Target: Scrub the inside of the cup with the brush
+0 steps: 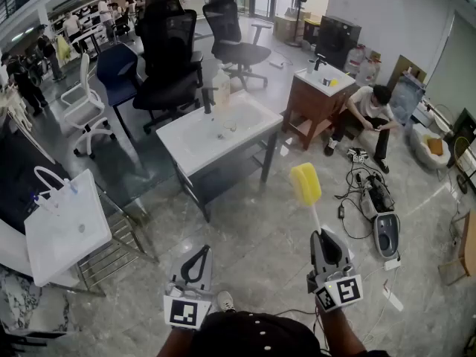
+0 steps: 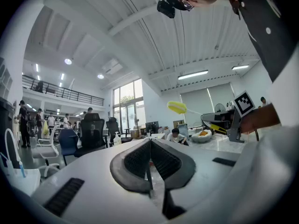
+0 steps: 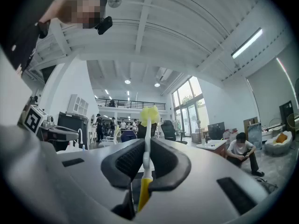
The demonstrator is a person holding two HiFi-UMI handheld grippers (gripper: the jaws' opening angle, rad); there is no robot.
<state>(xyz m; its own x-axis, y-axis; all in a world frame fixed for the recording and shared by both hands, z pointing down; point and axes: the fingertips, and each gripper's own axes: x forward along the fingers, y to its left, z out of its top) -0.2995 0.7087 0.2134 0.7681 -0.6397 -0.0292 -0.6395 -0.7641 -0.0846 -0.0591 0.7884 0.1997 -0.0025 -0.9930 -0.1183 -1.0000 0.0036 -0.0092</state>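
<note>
a: where's the brush [image 1: 306,184] now?
b: up in the air, its yellow sponge head aimed toward the white sink [image 1: 195,146] ahead and well apart from it; the right gripper [image 1: 323,234] pinches its thin handle between the pads.
a: and the cup?
b: i can't pick one out for sure; something small and clear sits in the basin, too small to tell; scrubbing hasn't begun, i'd say.
a: the other hand?
b: the left gripper [image 1: 200,251] is pressed together on nothing; reaching the cup, steadying it and scrubbing are all left.
</note>
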